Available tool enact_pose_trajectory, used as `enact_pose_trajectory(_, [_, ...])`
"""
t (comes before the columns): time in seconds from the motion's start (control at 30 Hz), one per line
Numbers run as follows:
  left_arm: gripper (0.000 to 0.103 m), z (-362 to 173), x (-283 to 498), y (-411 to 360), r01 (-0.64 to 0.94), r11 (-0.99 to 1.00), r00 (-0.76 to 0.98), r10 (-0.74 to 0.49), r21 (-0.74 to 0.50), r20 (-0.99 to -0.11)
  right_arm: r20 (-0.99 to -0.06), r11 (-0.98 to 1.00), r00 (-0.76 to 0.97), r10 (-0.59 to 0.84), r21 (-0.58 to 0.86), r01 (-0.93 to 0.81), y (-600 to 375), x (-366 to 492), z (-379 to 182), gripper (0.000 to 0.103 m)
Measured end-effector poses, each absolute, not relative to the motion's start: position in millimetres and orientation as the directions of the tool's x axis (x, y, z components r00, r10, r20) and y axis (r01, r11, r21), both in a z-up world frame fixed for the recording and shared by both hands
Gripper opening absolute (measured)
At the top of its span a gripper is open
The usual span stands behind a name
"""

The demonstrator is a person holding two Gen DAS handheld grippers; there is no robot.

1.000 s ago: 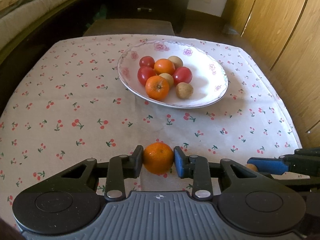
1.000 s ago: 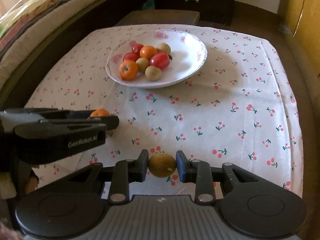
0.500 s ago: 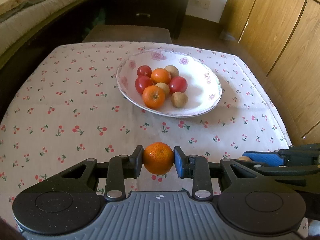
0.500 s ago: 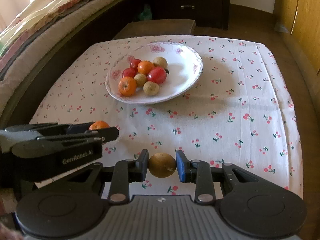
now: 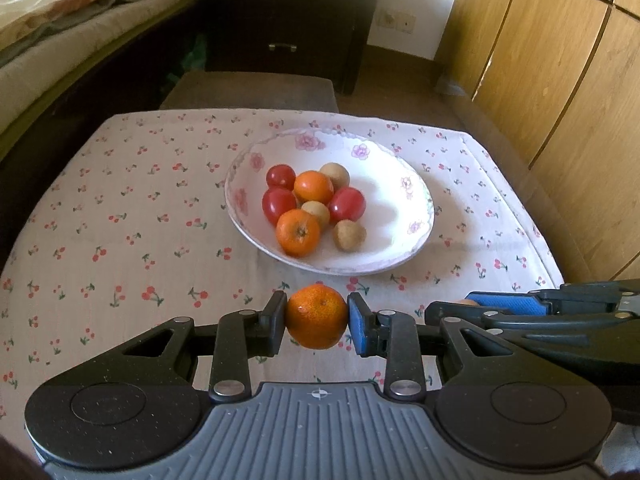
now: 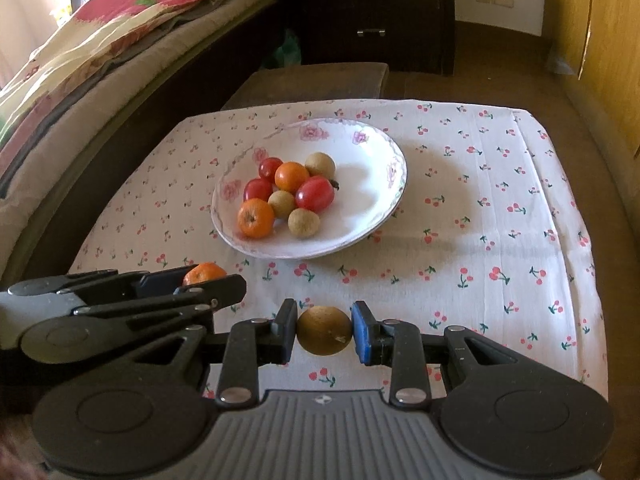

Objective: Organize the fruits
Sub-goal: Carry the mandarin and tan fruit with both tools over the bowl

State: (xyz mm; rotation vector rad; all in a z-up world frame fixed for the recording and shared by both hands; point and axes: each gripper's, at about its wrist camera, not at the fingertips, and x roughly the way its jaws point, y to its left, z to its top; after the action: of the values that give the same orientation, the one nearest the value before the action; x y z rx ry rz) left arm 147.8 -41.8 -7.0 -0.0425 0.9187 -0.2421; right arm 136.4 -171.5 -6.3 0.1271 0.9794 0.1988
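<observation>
Already each claw is clamped on a round fruit above the cherry-print cloth on the desk (image 5: 120, 208): the left claw (image 5: 317, 317) pinches a small orange mandarin (image 5: 317, 316), the right claw (image 6: 325, 331) a brownish-yellow round fruit (image 6: 325, 331). Both hang short of the white floral porcelain bowl (image 6: 372, 152). Smooth skins could slip sideways; dropped onto the piled fruit, either may roll out over the rim.

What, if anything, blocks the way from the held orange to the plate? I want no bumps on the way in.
Nothing visible does. The left gripper holds the orange above bare tablecloth short of the plate. The right gripper, shut on a brown fruit, is off to the side.
</observation>
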Motion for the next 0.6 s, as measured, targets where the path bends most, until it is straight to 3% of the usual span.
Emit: enact_pose_trajectory(0.6, [0.040,-2,173,-41,0.171,0.976,0.597,-0.210,-0.133,-0.774,-0.788,0.972,0.571,0.229,0.217,-0.090,-174,167,0,0.031])
